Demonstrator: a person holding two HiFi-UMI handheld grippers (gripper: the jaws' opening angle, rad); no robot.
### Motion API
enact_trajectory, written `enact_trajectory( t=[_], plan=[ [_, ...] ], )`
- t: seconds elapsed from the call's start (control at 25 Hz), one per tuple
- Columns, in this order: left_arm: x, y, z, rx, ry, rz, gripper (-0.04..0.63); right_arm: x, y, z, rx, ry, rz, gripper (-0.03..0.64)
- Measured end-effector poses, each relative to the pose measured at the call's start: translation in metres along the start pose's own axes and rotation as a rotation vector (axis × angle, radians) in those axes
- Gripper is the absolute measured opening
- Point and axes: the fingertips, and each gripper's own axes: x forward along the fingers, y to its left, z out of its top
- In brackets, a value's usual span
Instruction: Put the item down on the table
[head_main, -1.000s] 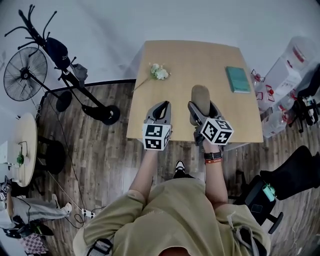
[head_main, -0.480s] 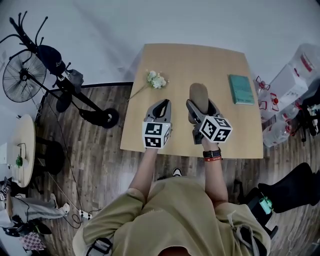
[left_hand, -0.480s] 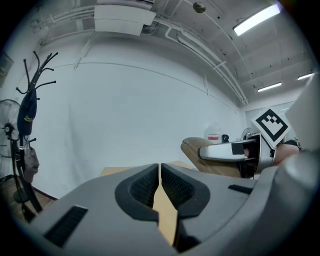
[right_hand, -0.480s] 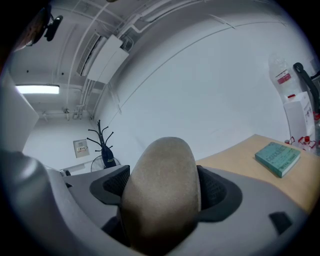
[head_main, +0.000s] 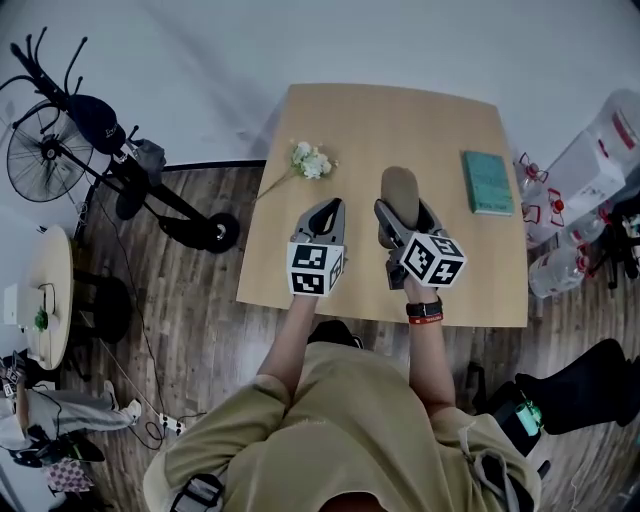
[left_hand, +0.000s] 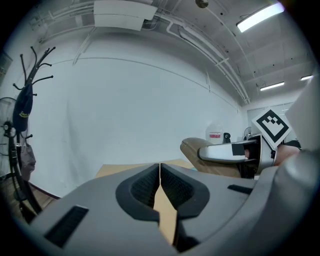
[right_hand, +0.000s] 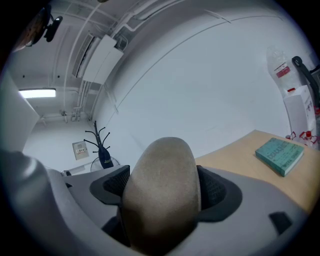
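Two grippers are held over the near half of the desk (head_main: 400, 115), both to the person's left of the teal book (head_main: 487, 181). On the right gripper (head_main: 402, 222) the jaws are spread wide and clamped on a tan oblong item (head_main: 400, 190), one pad on each flank. The item's long axis runs along the jaws, away from the person. Its rounded end projects past the jaw tips, about level with the book. The right gripper view confirms that it fills the gap between the pads.

On the left gripper (head_main: 322, 212) the jaws are together with nothing between them. It is farther from the book and apart from the item. White flowers (head_main: 310, 160) lie farther still from the book.

Contact between item and desk cannot be determined.

Judgement: the item is not yet released. The coming move falls to the right hand alone, which must lower the item lengthwise onto bare desk clear of the book, then part the jaws.
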Motion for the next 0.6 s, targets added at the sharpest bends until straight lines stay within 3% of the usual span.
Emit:
enact_trajectory(
  t=[0.6],
  plan=[
    [0.046,0.013,-0.014,-0.005,0.029,-0.033,0.025,0.041,-0.030,-0.012,-0.030,0.050,-0.057,0.425]
  ],
)
